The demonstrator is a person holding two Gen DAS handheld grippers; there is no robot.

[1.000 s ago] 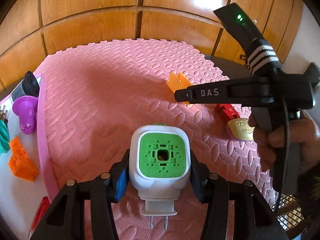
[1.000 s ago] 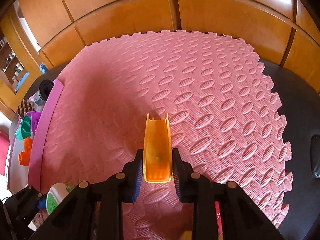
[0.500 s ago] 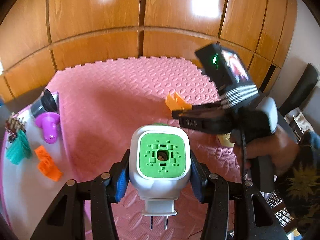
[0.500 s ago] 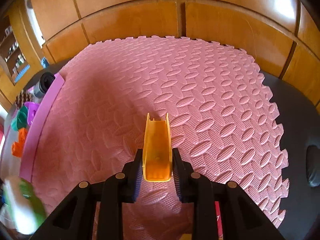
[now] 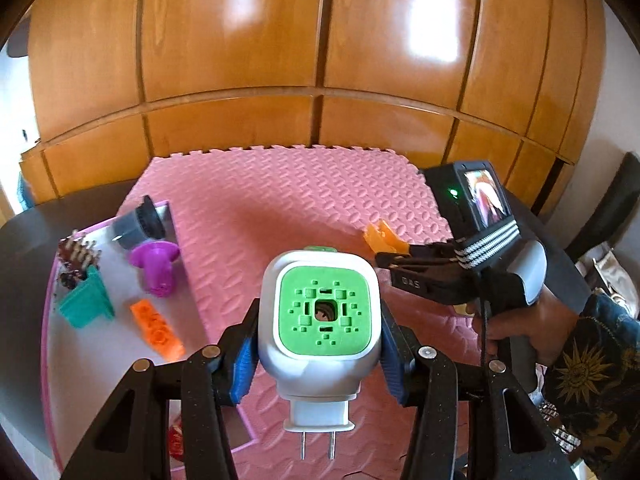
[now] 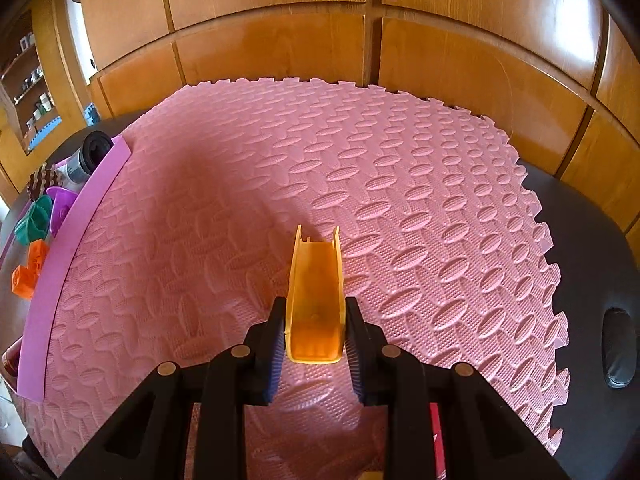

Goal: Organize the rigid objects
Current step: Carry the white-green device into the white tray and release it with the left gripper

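Note:
My left gripper (image 5: 318,344) is shut on a white plug-in adapter with a green face (image 5: 324,312), prongs pointing down, held above the pink foam mat (image 5: 288,200). My right gripper (image 6: 316,340) is shut on an orange-yellow channel-shaped plastic piece (image 6: 316,292), held above the mat (image 6: 400,184). In the left wrist view the right gripper (image 5: 384,254) shows at the right with the orange piece (image 5: 382,236) sticking out of its tip.
A pink-rimmed white tray (image 5: 92,360) lies left of the mat, holding an orange brick (image 5: 156,330), a teal piece (image 5: 86,300), a purple funnel-like piece (image 5: 156,268), a grey cylinder (image 5: 136,224) and a brown studded piece (image 5: 78,258). Wooden panels (image 5: 320,60) stand behind.
Both grippers have risen and pulled back from the mat with their objects still held. The tray at the left has come further into the left wrist view.

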